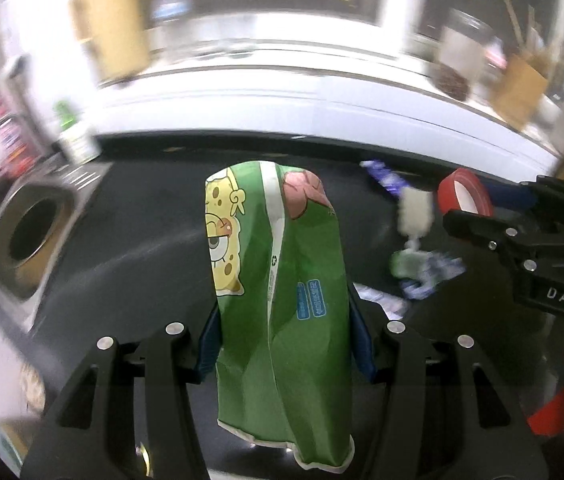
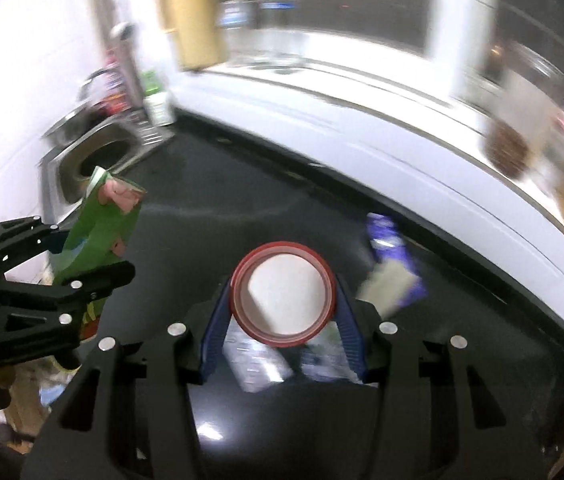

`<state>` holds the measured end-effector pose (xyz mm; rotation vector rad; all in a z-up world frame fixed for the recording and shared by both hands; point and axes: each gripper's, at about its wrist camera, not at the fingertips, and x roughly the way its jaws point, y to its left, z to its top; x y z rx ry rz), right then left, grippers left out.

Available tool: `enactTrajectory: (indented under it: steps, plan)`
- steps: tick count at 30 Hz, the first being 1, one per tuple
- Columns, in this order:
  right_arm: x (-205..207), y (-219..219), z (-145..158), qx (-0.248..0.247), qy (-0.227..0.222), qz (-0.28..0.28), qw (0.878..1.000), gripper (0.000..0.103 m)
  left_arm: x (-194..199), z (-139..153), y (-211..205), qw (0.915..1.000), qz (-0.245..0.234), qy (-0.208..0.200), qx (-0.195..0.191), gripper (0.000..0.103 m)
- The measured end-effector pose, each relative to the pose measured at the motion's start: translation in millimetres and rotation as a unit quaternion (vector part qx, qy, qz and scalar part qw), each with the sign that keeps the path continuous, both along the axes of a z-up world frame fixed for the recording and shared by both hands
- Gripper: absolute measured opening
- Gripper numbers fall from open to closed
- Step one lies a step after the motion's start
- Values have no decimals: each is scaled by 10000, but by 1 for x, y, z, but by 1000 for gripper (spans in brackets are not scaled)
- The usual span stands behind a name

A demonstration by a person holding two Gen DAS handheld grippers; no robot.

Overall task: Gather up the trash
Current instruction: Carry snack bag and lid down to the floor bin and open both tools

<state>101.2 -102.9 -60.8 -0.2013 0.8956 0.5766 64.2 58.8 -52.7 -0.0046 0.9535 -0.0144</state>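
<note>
My left gripper [image 1: 283,344] is shut on a green snack bag [image 1: 278,280] with cartoon prints and holds it above the black counter [image 1: 142,216]. The bag also shows in the right wrist view [image 2: 98,228], near the steel bin opening [image 2: 98,160]. My right gripper [image 2: 283,320] is shut on a red cup [image 2: 283,292], seen open end on; the cup also shows in the left wrist view [image 1: 463,194]. Purple and white wrappers [image 1: 421,268] lie on the counter under the right gripper. A purple wrapper [image 2: 389,256] lies to the right of the cup.
A steel bin with a round hole [image 1: 30,236] sits at the counter's left end, a green-capped bottle [image 1: 74,132] behind it. A white ledge [image 1: 282,104] runs along the back with jars and a cardboard box [image 1: 521,88] at the right.
</note>
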Motion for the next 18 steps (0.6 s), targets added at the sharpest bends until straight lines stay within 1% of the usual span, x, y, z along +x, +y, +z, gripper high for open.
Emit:
enactTrajectory:
  steps: [3,7,10,12,13,14,16,18]
  plan:
    - [-19,49,3,45,28,563,9984,49,-36,-1,42,9983,577,43,69,52]
    - [-51,122,4,80,110,1408,9899,49,-87,-8,96,9904,1363,172,151,52]
    - [-76,172,2,81,189,1996,9797,49,-133,-16,142,9784,2044,290,117,52]
    - [-97,212,-1,71,270,2444,9693,49,-160,-21,164,9696,2417,352,157,52]
    - [-105,224,-2,61,299,2574,9658,49,-178,-26,179,9634,2647,404,137,52]
    - [-118,247,-6,47,361,2816,9588,49,-189,-29,188,9592,2791,438,107,52]
    - [-138,280,-13,33,481,3137,9483,49,-218,-40,212,9475,3153,539,45,52]
    - [-158,312,-22,3,584,3435,9373,49,-242,-50,228,9387,3391,616,9,52]
